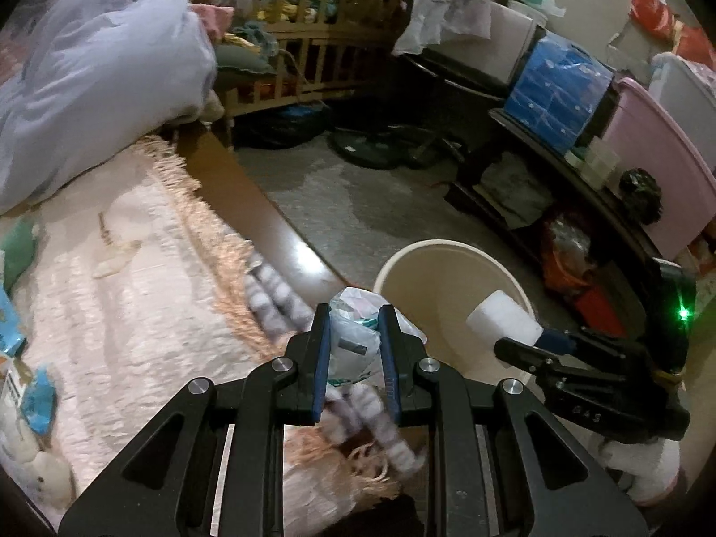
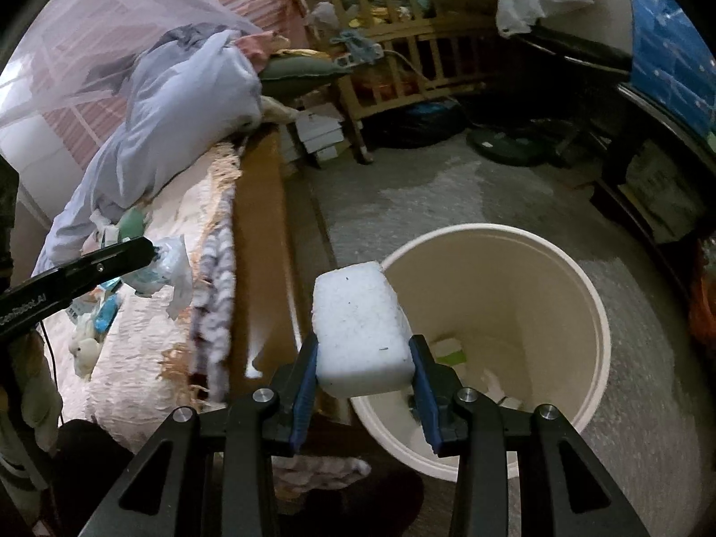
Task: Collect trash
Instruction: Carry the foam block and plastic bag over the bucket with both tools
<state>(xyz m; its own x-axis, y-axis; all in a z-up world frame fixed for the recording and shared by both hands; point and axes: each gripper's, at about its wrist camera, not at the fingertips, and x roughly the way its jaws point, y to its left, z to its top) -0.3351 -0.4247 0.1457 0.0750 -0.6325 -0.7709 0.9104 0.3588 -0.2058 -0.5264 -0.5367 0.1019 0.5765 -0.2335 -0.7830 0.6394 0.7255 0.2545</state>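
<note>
My left gripper (image 1: pixel 354 317) is shut on a crumpled clear plastic wrapper (image 1: pixel 353 335) and holds it above the bed's edge, just left of a cream waste bin (image 1: pixel 452 246) on the floor. My right gripper (image 2: pixel 364 351) is shut on a white foam block (image 2: pixel 360 326) and holds it over the near left rim of the bin (image 2: pixel 595 313). Some paper scraps lie at the bin's bottom (image 2: pixel 452 351). The left gripper with its wrapper (image 2: pixel 165 268) shows at the left of the right wrist view. The foam block (image 1: pixel 503 317) shows over the bin in the left wrist view.
A bed with a pink fringed blanket (image 1: pixel 134 277) and a pale blue bundle (image 1: pixel 98 80) lies left. Blue and white wrappers (image 1: pixel 38 398) lie on it. A brown bed frame (image 2: pixel 259 232) borders the grey floor (image 2: pixel 402 197). A wooden crib (image 1: pixel 304 36) and dark shelves (image 1: pixel 559 170) stand behind.
</note>
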